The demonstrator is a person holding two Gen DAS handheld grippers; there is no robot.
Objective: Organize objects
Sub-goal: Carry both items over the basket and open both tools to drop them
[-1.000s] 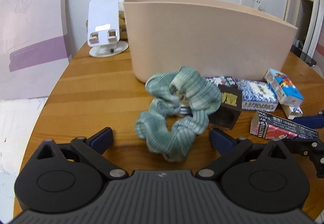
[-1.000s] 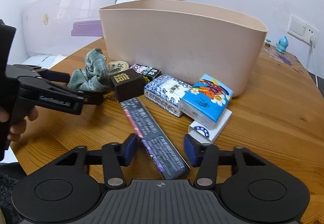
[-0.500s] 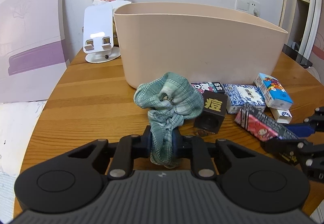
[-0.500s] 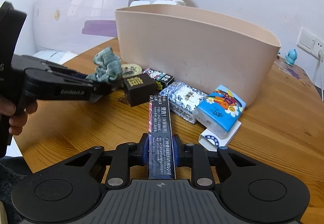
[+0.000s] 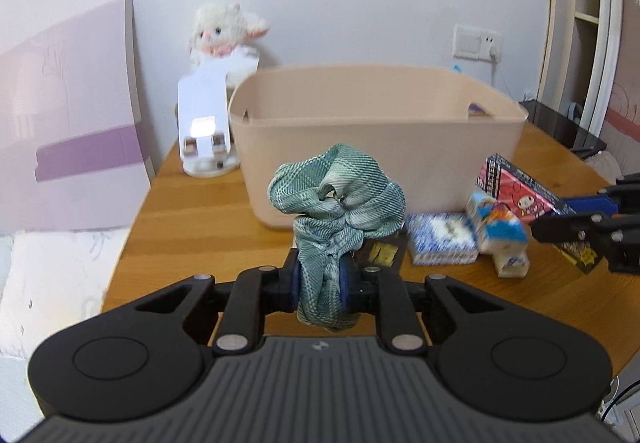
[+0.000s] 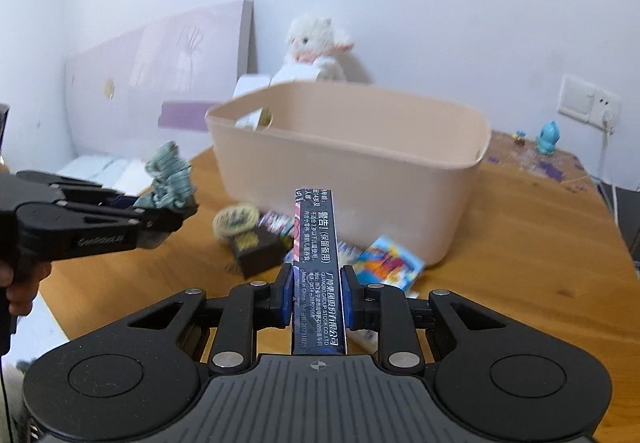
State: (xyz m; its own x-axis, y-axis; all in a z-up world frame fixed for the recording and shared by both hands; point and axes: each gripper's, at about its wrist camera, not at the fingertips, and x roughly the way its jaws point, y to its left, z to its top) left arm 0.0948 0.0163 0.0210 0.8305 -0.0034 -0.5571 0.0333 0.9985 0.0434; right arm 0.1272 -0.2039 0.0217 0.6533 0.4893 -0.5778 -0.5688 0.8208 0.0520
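Note:
My left gripper (image 5: 320,283) is shut on a green plaid scrunchie (image 5: 338,199) and holds it above the table, in front of the beige bin (image 5: 376,139). It also shows in the right wrist view (image 6: 168,175). My right gripper (image 6: 316,295) is shut on a long flat box with printed text (image 6: 318,263), lifted off the table and pointing at the bin (image 6: 352,159). The same box shows in the left wrist view (image 5: 524,195). Both grippers are short of the bin's near wall.
On the wooden table (image 5: 192,211) by the bin lie a dark brown cube (image 6: 256,247), a round tin (image 6: 236,221), a blue-white patterned box (image 5: 442,237) and a blue tissue pack (image 6: 390,263). A white phone stand (image 5: 204,131) and plush lamb (image 5: 224,35) stand behind.
Both grippers closed on their objects, the left on the scrunchie, the right on the long box, and have lifted them off the table toward the bin.

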